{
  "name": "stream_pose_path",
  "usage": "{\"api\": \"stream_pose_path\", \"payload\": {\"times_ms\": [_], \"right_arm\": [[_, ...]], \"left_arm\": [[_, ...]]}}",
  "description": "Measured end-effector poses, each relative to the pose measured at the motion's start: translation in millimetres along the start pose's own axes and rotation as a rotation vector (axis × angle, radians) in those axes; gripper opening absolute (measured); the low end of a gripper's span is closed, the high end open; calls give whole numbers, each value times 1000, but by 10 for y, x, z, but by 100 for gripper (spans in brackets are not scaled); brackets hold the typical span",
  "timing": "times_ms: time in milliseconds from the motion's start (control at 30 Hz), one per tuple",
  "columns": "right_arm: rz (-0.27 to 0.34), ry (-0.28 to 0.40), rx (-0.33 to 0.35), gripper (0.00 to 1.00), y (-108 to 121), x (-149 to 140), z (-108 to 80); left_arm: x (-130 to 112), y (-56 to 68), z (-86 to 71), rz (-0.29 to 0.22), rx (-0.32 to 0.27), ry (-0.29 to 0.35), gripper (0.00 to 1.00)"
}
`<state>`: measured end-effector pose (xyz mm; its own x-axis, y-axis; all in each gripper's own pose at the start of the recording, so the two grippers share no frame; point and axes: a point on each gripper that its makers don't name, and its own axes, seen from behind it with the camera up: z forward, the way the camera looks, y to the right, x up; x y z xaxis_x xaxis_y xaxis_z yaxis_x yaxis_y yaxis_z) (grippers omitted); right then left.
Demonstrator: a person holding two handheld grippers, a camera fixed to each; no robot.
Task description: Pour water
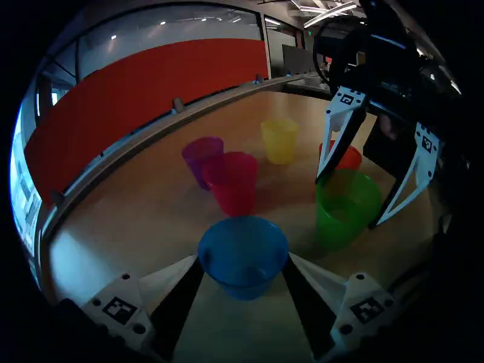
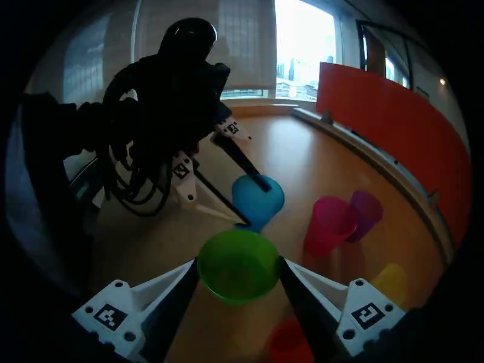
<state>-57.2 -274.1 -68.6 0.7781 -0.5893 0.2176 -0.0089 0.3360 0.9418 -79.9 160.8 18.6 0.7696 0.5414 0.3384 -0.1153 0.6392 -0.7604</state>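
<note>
- Bare tabletop (image 1: 139,212) lies open between the cups and the raised rail (image 1: 121,154).
- Pink cup (image 1: 233,181) and purple cup (image 1: 202,158) stand close, perhaps touching, with no passage between them.
- A lane of bare wood runs between the pink cup and the yellow cup (image 1: 279,140).
- Green cup (image 1: 357,193), clamped in the right gripper (image 1: 345,203), and red cup (image 1: 349,158) just behind it close the side away from the rail.
- Blue cup (image 1: 243,245), gripped by the left gripper (image 1: 243,261), blocks the near middle.

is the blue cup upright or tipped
Upright: in the right gripper view the blue cup has its rim on top and base below, between the left gripper's fingers. No pouring tilt.
</note>
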Motion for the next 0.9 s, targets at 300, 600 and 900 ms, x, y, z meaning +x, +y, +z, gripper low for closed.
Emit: {"api": "stream_pose_path", "payload": {"times_ms": [300, 600, 900], "right_arm": [[-5, -6, -2, 94, 8, -11, 27], [-10, -17, -2, 94, 11, -38, 49], [-14, -22, -7, 94, 19, -66, 60]], "left_arm": [[-43, 39, -10, -9, -7, 6, 86], [-85, 54, -8, -10, -13, 0, 86], [-155, 36, -4, -15, -12, -26, 86]]}}
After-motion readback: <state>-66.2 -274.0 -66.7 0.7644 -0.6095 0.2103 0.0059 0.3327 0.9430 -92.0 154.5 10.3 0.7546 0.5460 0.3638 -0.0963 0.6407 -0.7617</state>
